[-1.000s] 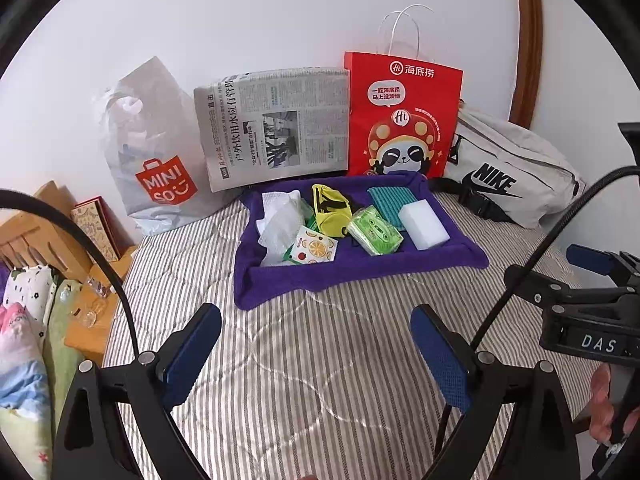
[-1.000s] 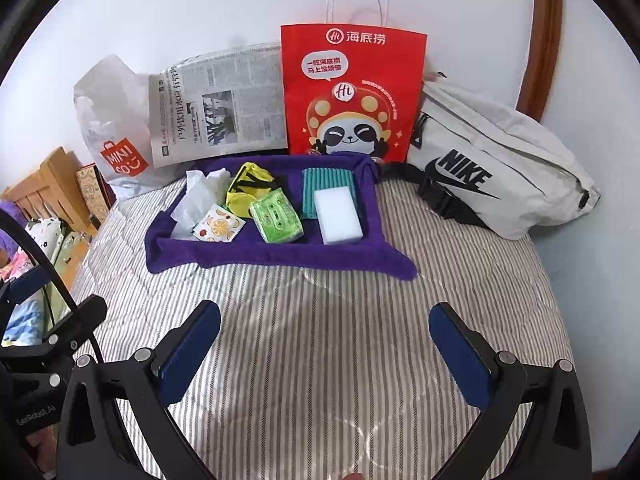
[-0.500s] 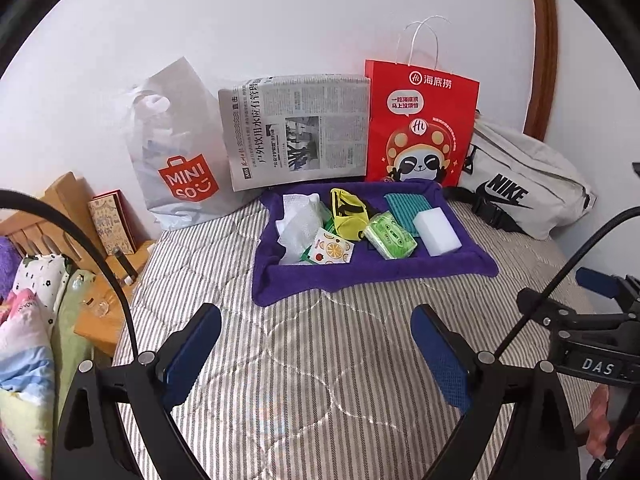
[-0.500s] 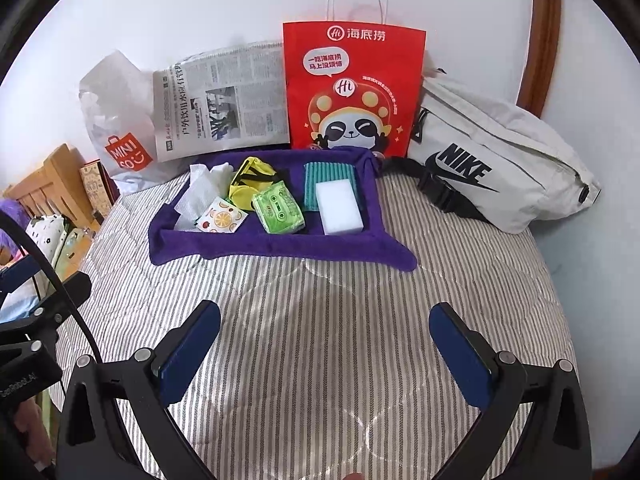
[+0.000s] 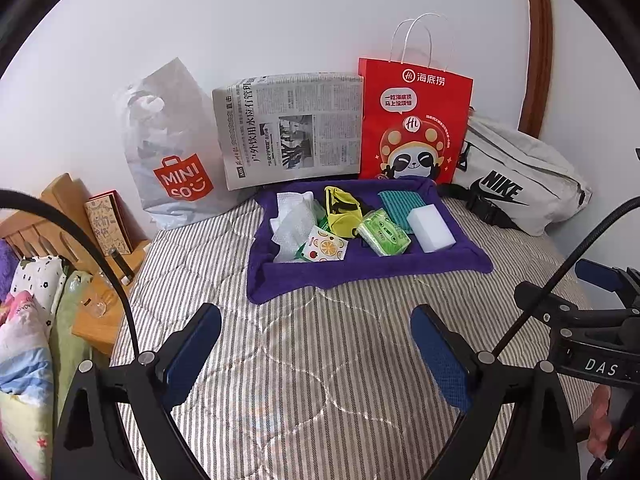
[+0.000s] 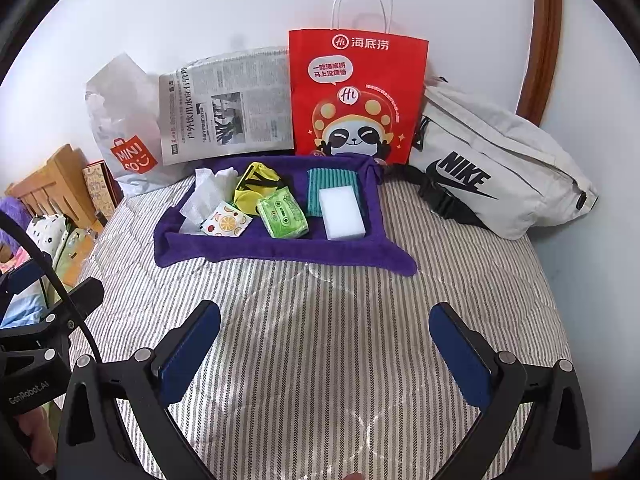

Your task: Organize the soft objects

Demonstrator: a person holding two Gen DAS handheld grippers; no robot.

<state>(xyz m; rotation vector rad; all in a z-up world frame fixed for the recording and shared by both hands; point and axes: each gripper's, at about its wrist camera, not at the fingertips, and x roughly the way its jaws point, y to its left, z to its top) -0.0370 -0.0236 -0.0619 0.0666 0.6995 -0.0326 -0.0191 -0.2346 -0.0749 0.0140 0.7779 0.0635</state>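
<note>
A purple towel lies on the striped bed with several soft items on it: crumpled white tissue, a fruit-print packet, a yellow pouch, a green tissue pack, a teal cloth and a white sponge. My left gripper and right gripper both hover open and empty over the bedspread, well short of the towel.
Against the wall stand a Miniso plastic bag, a folded newspaper, a red paper bag and a white Nike bag. A wooden bedside stand and pillows lie left. The right gripper's body is at right.
Both grippers have pulled back and risen a little, so the towel and bags look smaller and farther away. Nothing on the bed has moved, and both grippers stayed open.
</note>
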